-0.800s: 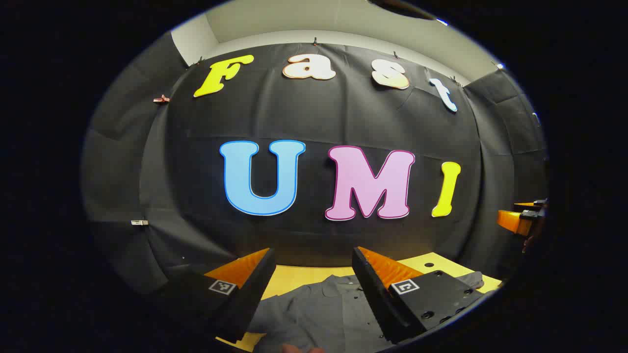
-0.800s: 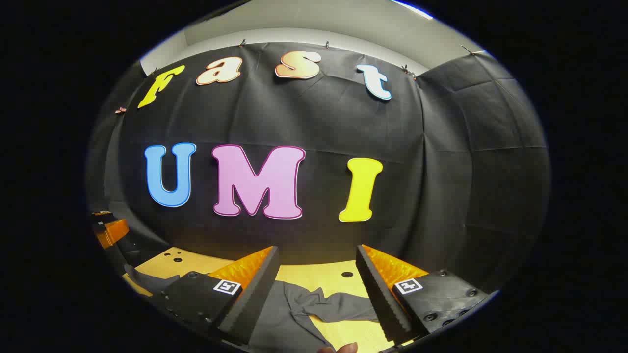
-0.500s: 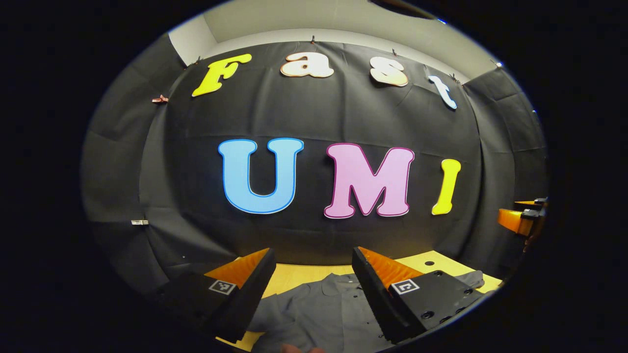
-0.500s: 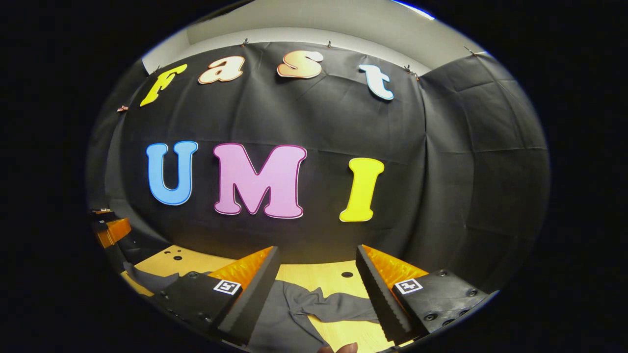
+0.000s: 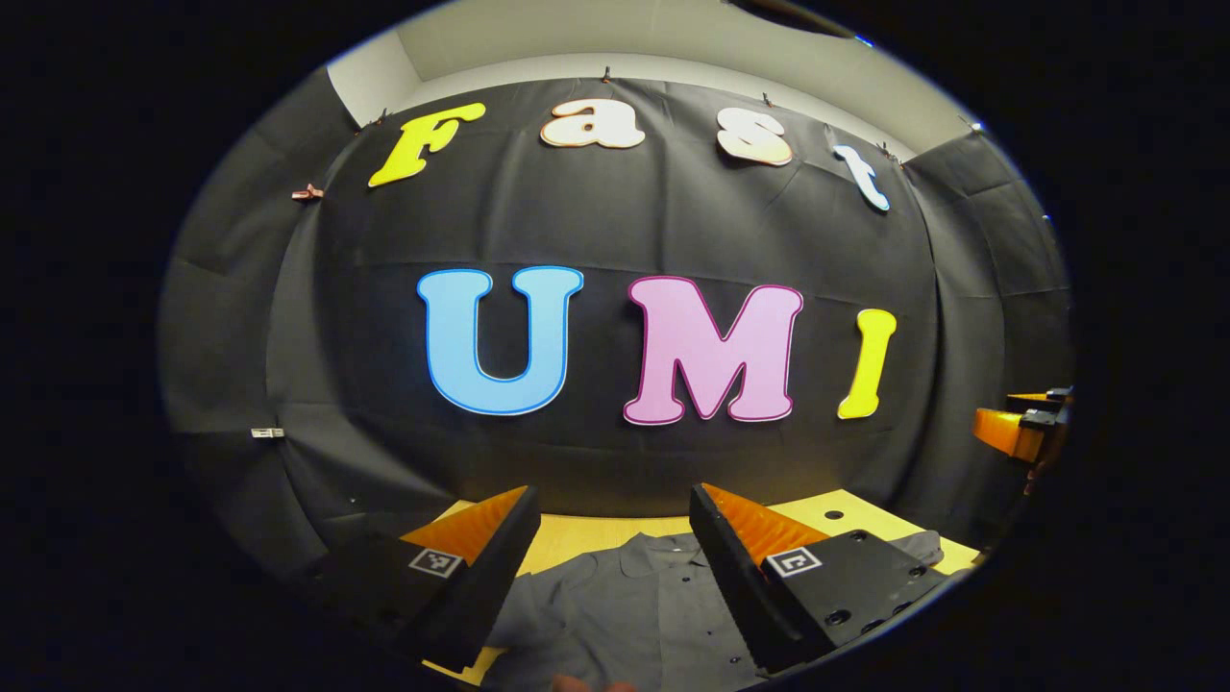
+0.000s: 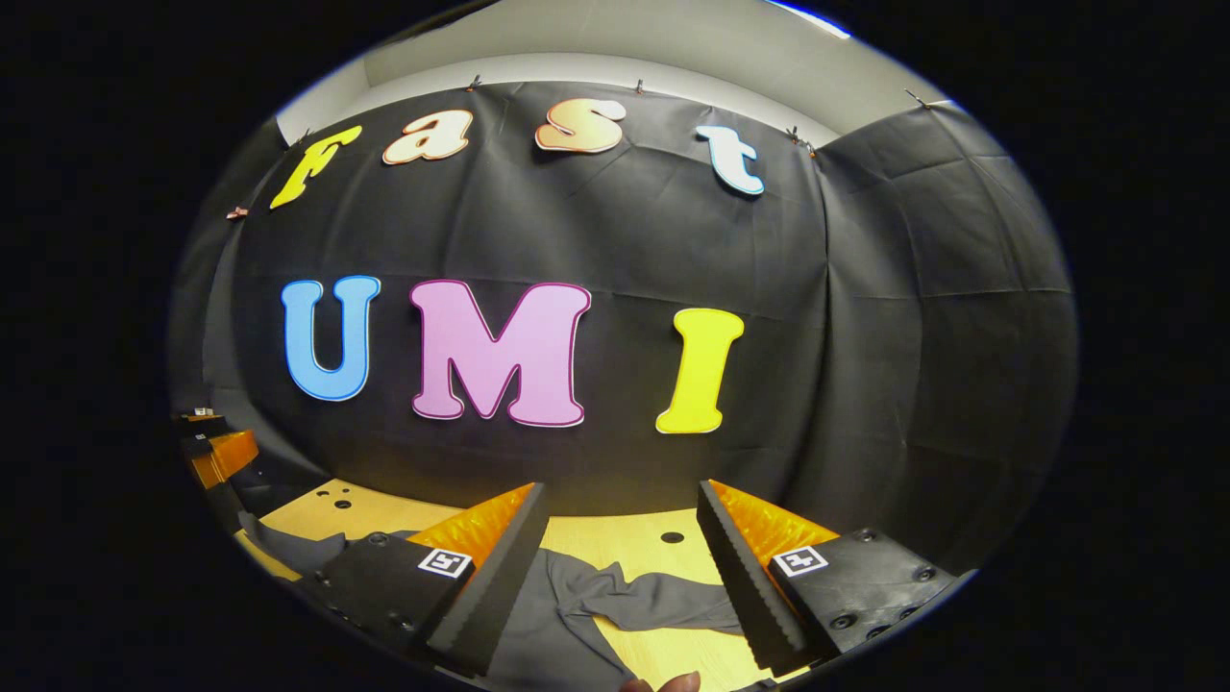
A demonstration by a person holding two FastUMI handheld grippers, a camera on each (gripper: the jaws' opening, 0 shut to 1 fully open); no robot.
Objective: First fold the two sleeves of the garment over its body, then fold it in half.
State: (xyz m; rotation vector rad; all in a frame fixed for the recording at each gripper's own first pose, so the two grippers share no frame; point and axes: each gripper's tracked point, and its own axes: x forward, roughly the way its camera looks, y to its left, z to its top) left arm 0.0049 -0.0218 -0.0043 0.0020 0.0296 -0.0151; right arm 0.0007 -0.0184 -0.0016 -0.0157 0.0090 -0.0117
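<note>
A grey button-up shirt (image 5: pixel 625 601) lies flat on the yellow table (image 5: pixel 577 538), collar toward the far wall. My left gripper (image 5: pixel 610 505) hovers open above its chest, nothing between the fingers. In the right gripper view one grey sleeve (image 6: pixel 663 604) stretches out rumpled over the table (image 6: pixel 625 543). My right gripper (image 6: pixel 620 500) hangs open above that sleeve, holding nothing. The right gripper (image 5: pixel 1023 423) also appears at the far right edge of the left gripper view, and the left gripper (image 6: pixel 216 447) at the far left edge of the right gripper view.
Black cloth walls close in the table at the back and both sides. Small round holes (image 6: pixel 673 537) dot the tabletop. A fingertip (image 6: pixel 673 682) pokes in at the bottom edge of the right gripper view.
Both views have shifted slightly, with the wall drifting a little left and up; the grippers have tilted a touch toward the table. Both stay open and the shirt has not moved.
</note>
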